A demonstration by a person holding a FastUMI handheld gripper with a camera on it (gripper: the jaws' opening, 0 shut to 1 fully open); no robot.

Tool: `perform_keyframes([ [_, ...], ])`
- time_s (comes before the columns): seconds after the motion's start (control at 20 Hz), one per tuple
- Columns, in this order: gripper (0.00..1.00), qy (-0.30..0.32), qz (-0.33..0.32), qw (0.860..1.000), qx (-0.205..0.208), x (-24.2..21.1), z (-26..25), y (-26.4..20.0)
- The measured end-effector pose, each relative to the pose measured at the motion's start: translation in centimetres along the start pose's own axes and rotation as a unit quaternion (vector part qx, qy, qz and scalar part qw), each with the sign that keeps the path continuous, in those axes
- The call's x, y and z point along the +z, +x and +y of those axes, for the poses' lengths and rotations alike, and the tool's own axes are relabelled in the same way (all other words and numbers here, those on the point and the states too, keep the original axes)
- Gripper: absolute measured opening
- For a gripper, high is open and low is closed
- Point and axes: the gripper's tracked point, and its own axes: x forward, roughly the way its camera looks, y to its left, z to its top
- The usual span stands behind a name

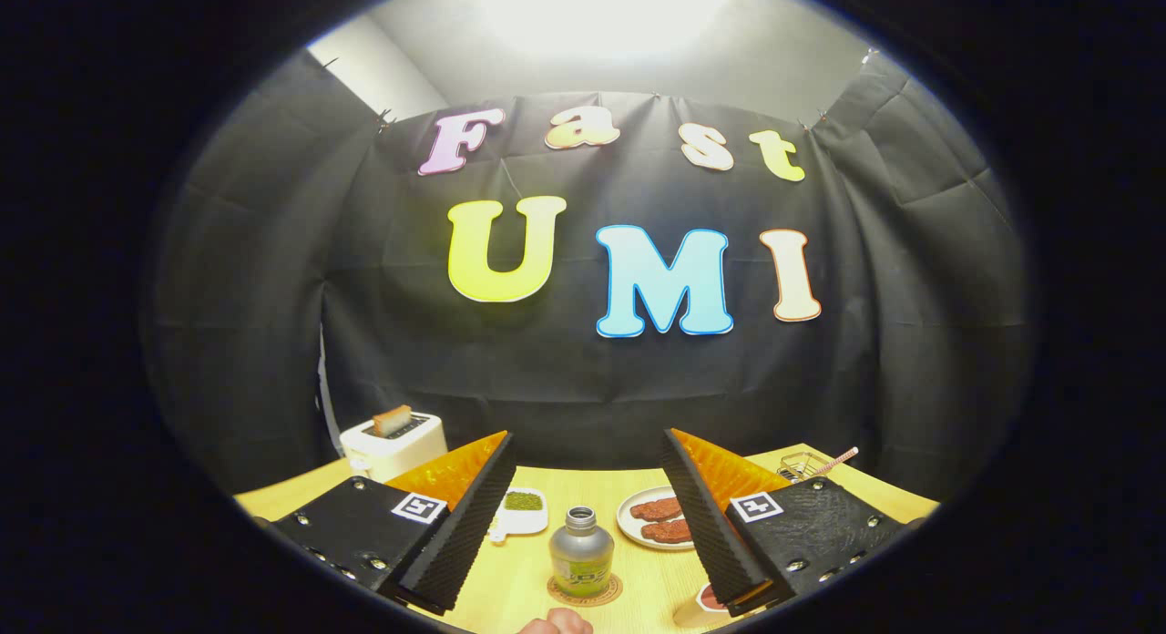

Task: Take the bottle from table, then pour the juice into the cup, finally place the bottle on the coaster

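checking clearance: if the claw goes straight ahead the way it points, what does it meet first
Likely the bottle, standing on the coaster between the open claw's fingers; depth is hard to judge.

A white toaster holds a slice of toast; nearby sit a small white dish of greens and a plate of reddish patties.

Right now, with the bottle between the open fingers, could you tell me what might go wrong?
The bottle stands uncapped on its coaster between the open gripper; a clumsy move could tip it and spill. A hand sits just before the coaster and could be bumped. The plate of meat lies close behind.
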Motion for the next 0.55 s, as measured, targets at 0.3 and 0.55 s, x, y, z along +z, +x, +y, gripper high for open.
perform_keyframes([
  [0.3,0.98,0.016,-0.048,0.999,0.015,10.5,-0.4,-4.9],
  [0.55,0.98,0.016,-0.052,0.998,0.021,12.4,-1.1,-6.4],
])
